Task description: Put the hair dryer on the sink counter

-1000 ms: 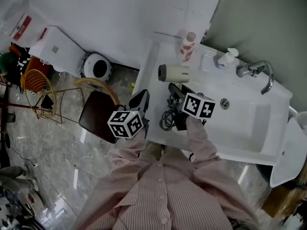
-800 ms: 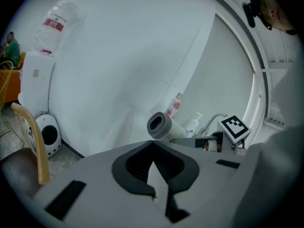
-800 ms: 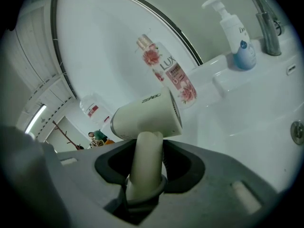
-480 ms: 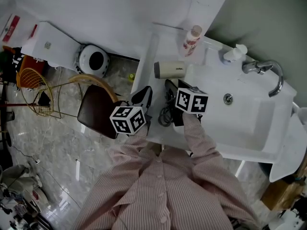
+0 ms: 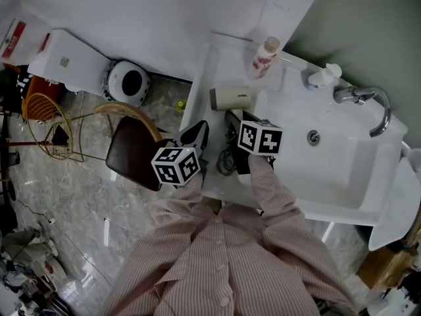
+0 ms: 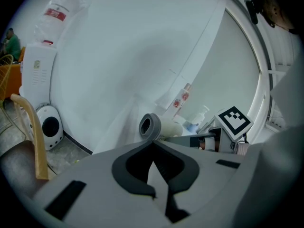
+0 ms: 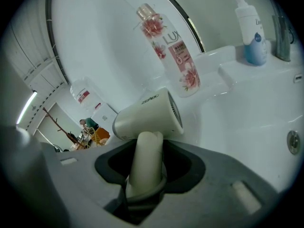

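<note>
Right tongs (image 7: 147, 144) are closed on the handle of the hair dryer (image 7: 149, 115); the cream handle fills the gap between the two jaws, and the barrel lies across, in front of them. Left tongs (image 6: 152, 144) have their jaws together with nothing between them. They hang beside the left edge of the counter (image 5: 227, 61) and take no part in the carrying.

The hair dryer is at the left end of the counter, between the left edge and the sink basin (image 5: 342, 170). It is near the pink bottle (image 7: 173, 56), which stands at the back left corner. From the right gripper view the barrel seems to be very low over the white surface, but I cannot tell if it already touches. The black cord (image 5: 227, 160) lies in a loose bundle near the front edge, under the right arm.

I judge that the step in hand is the setting down, almost at its end. The next move calls for lowering until the barrel rests flat, then opening the jaws and drawing back along the handle. Care is needed that the dryer does not roll toward the basin, and that the cord does not pull it off.
</note>
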Demonstrator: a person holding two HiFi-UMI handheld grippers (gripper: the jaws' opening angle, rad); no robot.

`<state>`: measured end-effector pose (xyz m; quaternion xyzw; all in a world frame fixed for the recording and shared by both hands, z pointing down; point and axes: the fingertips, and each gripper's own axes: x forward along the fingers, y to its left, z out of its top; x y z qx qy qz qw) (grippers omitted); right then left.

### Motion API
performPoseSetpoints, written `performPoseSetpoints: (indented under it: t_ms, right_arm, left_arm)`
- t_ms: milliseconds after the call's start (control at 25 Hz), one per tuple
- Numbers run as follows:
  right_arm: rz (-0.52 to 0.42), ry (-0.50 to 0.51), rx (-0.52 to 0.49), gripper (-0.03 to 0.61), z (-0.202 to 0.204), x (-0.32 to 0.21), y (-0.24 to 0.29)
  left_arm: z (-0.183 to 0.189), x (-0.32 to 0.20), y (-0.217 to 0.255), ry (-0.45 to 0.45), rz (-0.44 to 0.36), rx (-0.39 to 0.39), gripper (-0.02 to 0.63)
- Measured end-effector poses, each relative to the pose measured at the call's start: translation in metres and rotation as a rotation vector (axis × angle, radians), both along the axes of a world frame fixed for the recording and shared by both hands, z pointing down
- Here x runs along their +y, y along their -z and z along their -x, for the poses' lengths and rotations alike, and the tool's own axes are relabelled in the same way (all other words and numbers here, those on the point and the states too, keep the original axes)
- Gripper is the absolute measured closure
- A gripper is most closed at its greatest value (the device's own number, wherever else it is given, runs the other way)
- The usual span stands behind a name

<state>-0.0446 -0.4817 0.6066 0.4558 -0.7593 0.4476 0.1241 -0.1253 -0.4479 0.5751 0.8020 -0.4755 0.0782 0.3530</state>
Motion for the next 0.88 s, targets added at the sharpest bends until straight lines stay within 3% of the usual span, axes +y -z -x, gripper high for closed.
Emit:
performPoseSetpoints:
  t_ms: [560, 880]
  right_arm:
    - [-0.014, 0.043, 0.030, 0.397, 0.006, 0.001, 0.000]
    - [-0.018, 0.001, 0.080, 0.385, -0.005, 0.005, 0.002]
  left_arm:
    - [-0.002, 0.002, 0.002, 0.011, -0.004, 0.006, 0.617]
    - [-0.001, 0.008, 0.013, 0.002, -0.029, 0.009, 0.617]
